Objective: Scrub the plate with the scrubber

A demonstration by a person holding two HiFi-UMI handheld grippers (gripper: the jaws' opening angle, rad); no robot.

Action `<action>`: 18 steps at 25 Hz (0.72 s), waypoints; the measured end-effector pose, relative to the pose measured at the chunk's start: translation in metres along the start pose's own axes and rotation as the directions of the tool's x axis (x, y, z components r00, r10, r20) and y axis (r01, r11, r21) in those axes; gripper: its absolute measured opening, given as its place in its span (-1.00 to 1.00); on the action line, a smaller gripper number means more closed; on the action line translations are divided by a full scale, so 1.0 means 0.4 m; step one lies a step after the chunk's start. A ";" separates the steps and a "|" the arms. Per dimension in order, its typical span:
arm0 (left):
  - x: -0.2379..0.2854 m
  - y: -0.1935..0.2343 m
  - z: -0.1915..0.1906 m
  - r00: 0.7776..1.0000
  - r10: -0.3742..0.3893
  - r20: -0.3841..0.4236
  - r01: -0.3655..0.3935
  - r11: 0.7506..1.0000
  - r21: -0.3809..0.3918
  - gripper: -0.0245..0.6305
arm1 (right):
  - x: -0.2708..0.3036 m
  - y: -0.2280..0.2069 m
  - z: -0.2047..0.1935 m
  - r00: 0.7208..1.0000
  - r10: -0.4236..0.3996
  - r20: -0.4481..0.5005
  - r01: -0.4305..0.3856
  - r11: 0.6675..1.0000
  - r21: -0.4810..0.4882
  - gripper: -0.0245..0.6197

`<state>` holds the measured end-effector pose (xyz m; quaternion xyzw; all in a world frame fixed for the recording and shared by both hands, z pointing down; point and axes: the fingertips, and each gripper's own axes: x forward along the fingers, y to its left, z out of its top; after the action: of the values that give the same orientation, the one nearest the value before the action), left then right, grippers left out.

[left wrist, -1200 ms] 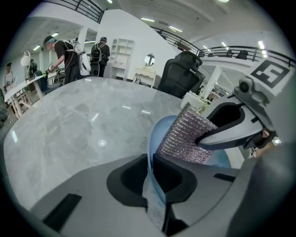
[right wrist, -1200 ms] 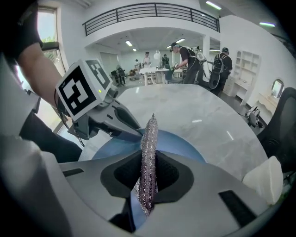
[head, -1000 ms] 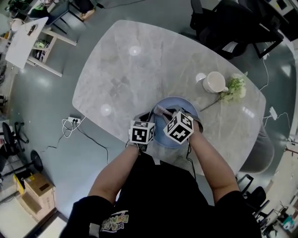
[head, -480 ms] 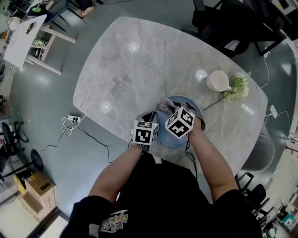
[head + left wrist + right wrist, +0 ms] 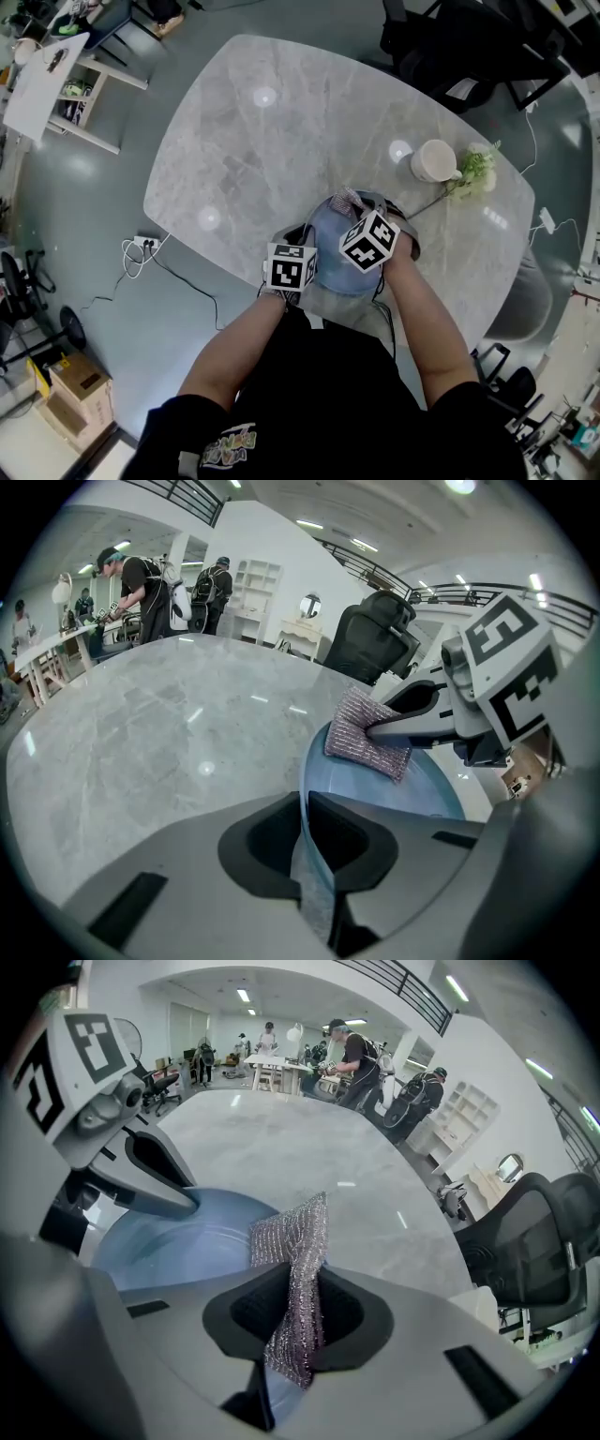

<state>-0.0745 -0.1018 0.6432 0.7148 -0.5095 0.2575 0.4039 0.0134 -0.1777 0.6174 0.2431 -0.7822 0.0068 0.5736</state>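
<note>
Over the tabletop (image 5: 281, 141), left tool (image 5: 307, 841) is clamped on the plate (image 5: 330, 246) rim, right tool (image 5: 295, 1321) pinching the scrubber (image 5: 292, 1232) against the plate's far side.

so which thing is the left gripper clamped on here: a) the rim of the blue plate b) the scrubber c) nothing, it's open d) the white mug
A: in the left gripper view the left gripper has its jaws shut on the blue plate at its rim, while the right gripper pinches the scrubber.
</note>
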 end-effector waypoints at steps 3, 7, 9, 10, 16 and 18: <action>0.000 0.001 0.000 1.000 0.003 0.006 -0.003 1.000 -0.005 -0.81 | -0.004 -0.027 -0.023 1.000 -0.027 -0.015 0.027 0.999 0.024 -0.68; 0.000 0.002 -0.001 1.000 0.007 0.008 -0.007 1.000 -0.004 -0.81 | -0.010 -0.060 -0.060 0.998 -0.054 -0.031 0.055 0.997 0.060 -0.68; -0.002 0.002 -0.001 1.000 0.009 0.009 -0.009 1.000 -0.004 -0.81 | -0.017 -0.074 -0.078 0.997 -0.065 -0.036 0.067 0.995 0.076 -0.68; -0.002 0.003 0.000 1.000 0.011 0.009 -0.011 1.000 -0.004 -0.81 | -0.020 -0.080 -0.088 0.997 -0.069 -0.040 0.073 0.994 0.086 -0.68; -0.005 0.003 0.000 1.000 0.020 0.011 -0.020 1.000 -0.017 -0.81 | -0.049 -0.102 -0.152 0.995 -0.086 -0.059 0.093 0.986 0.137 -0.68; -0.004 0.002 0.000 1.000 0.023 0.012 -0.022 0.999 -0.024 -0.81 | -0.058 -0.102 -0.169 0.994 -0.090 -0.056 0.098 0.983 0.156 -0.68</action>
<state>-0.0760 -0.1010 0.6423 0.7058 -0.5230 0.2516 0.4063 0.0949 -0.1857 0.6087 0.3243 -0.7525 0.0477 0.5712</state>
